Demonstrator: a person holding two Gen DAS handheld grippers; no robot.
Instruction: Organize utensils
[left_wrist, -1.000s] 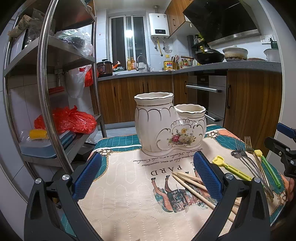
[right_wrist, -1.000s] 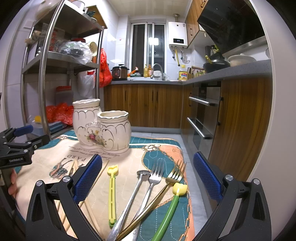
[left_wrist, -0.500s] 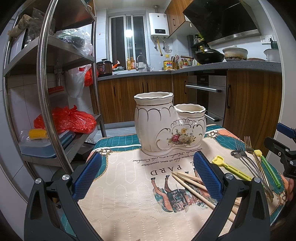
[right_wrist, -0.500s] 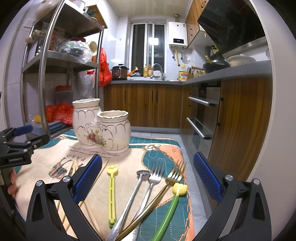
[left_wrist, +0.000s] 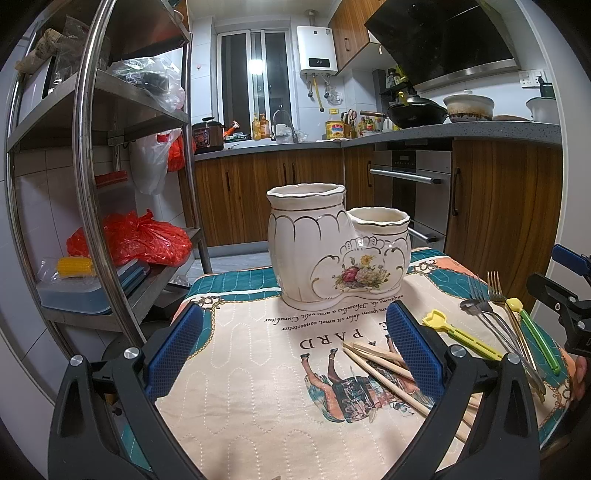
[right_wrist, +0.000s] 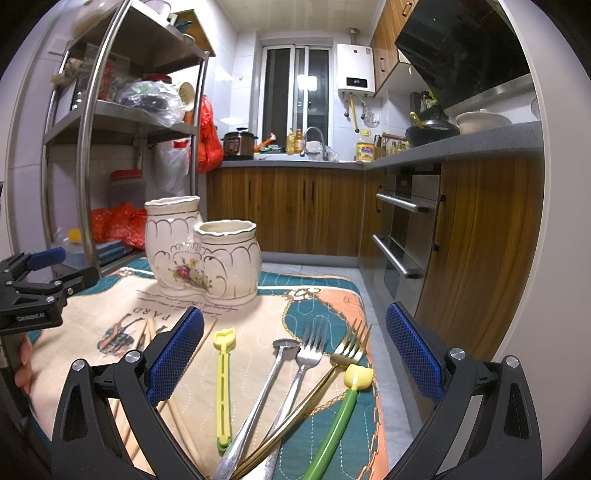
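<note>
White ceramic two-pot holder (left_wrist: 332, 254) upright on printed cloth (left_wrist: 258, 387), forks (right_wrist: 314, 354) and chopsticks (left_wrist: 376, 363) near it, left gripper (left_wrist: 295, 347) and right gripper (right_wrist: 295, 347) both spread wide, empty.

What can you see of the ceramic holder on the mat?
The holder is glossy cream ceramic with gold trim: two joined pots on one base, a taller one behind and a shorter one carrying a painted flower bouquet. Both have wavy rims; their insides are not visible from either view. It stands upright at the far end of the mat, resting on it, nothing else touching. The chopsticks and forks lie apart from it, and both grippers are clear of it.
</note>
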